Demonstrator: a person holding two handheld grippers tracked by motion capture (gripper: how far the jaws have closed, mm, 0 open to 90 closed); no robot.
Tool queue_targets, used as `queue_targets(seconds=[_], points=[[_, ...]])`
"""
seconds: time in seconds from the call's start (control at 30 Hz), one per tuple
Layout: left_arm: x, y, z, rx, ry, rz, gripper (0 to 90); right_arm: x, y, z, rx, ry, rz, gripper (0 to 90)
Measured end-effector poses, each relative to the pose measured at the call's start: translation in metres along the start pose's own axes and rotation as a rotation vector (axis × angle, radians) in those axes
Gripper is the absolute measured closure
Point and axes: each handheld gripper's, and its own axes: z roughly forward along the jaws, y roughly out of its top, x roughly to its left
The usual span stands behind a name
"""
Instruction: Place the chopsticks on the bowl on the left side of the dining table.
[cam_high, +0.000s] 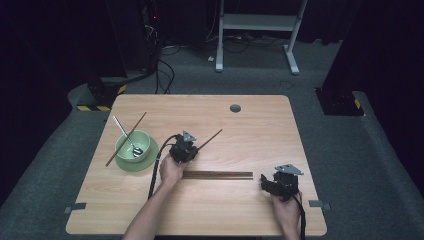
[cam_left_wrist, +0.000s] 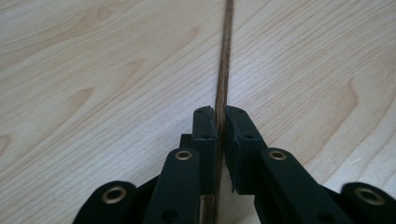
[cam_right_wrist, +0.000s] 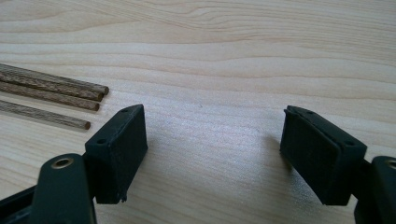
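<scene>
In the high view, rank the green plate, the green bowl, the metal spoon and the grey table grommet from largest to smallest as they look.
1. green plate, its rim showing around the bowl
2. green bowl
3. metal spoon, long but thin, so its place against the bowl is unsure
4. grey table grommet, farthest from the camera

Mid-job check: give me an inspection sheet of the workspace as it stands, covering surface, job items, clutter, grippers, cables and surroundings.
Surface: light wood table, with a round grey grommet near the far edge.
Job's things: held chopstick clamped by the left gripper, its tip pointing away to the right; chopstick bundle lying flat between the hands; green bowl on a green plate, holding a spoon; another chopstick leaning across the bowl's rim.
Clutter: nothing seen.
Grippers: left gripper shut on the held chopstick; right gripper open, nothing between its jaws.
Cables: left cable trails toward the near edge; right cable likewise.
Surroundings: grey carpet, white frame, dark curtains.
</scene>
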Motion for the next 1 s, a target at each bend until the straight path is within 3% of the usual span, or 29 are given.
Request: queue_targets(seconds=[0.5,0.6,0.77,1.0], points=[[0.021,0.0,-0.011,0.013,0.045,0.003,83.7,0.0,0.0,0.0,0.0,0.0,0.001,22.5],[0.02,-0.001,-0.011,-0.005,0.046,-0.011,83.9,0.0,0.0,0.0,0.0,0.0,0.001,22.5],[0.019,-0.004,-0.018,0.019,0.05,0.032,84.1,0.0,0.0,0.0,0.0,0.0,0.001,22.5],[0.02,-0.003,-0.03,-0.002,0.037,0.034,84.2,0.0,0.0,0.0,0.0,0.0,0.001,22.5]])
